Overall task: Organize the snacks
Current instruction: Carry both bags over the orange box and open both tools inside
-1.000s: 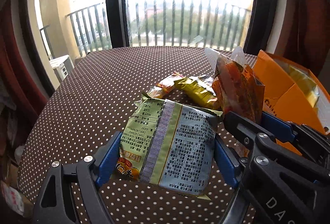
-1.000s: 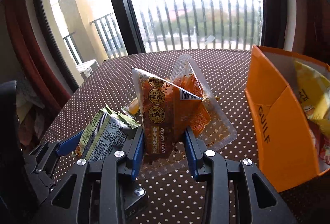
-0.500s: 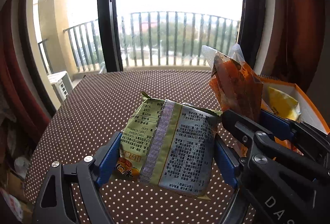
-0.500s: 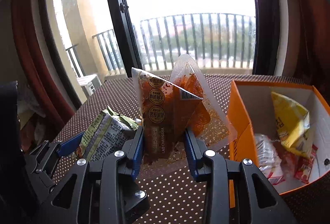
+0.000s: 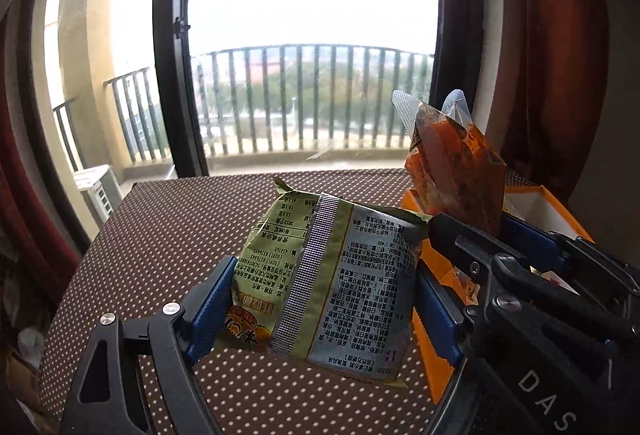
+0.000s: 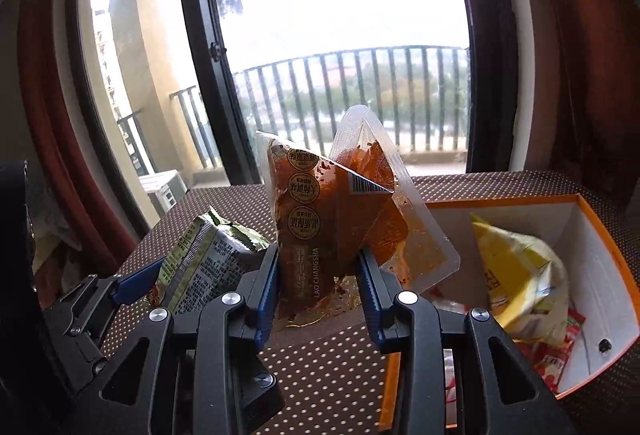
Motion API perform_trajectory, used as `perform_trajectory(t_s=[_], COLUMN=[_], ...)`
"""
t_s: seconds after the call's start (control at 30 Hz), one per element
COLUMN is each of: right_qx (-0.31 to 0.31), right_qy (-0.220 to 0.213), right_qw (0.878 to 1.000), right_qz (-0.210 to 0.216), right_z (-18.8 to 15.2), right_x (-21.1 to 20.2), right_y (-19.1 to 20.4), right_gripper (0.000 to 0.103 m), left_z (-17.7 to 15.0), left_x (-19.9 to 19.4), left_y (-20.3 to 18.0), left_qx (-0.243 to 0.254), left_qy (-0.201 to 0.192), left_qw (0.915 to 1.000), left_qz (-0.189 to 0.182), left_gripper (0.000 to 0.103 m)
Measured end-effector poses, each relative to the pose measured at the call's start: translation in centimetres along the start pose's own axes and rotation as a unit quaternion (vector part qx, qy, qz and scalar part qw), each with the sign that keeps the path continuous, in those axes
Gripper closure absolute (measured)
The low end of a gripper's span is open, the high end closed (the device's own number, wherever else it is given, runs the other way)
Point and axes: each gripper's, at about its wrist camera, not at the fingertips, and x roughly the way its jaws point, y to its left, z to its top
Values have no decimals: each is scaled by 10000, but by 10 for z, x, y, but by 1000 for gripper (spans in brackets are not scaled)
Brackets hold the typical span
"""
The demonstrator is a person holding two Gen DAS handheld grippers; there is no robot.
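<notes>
Both grippers now higher; orange box (image 6: 592, 219) right of right gripper (image 6: 318, 277) gripping orange pouch (image 6: 320, 211); left gripper (image 5: 324, 295) clamps green packet (image 5: 332, 275) above dotted table (image 5: 168, 235) by balcony window (image 5: 312, 35)

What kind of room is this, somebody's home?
Most likely a flat, upstairs. A balcony railing with treetops beyond shows through a glass door, red curtains hang beside it, and a table in a dotted brown cloth holds an orange snack box.

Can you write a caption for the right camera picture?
Right gripper lifts a red snack pouch beside the orange box.
</notes>
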Motion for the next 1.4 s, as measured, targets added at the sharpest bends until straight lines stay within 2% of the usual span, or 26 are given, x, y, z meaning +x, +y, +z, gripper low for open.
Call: perform_trajectory(t_s=[0.7, 1.1, 1.4], right_qx=[554, 1051, 1308], right_qy=[-356, -266, -44], right_qw=[9954, 9858, 9790], right_qz=[-699, -1283, -1563], right_z=[19, 12, -8], right_x=[-13, -14, -15], right_y=[-92, -146, -167], right_gripper=[64, 64, 64], left_z=[20, 30, 42], left_x=[41, 88, 113], left_y=[-55, -90, -96], left_qx=[457, 743, 941], left_qy=[63, 497, 965], left_qw=[9956, 9872, 9801], left_qz=[-818, -1323, -1461], left_gripper=[18, 18, 18])
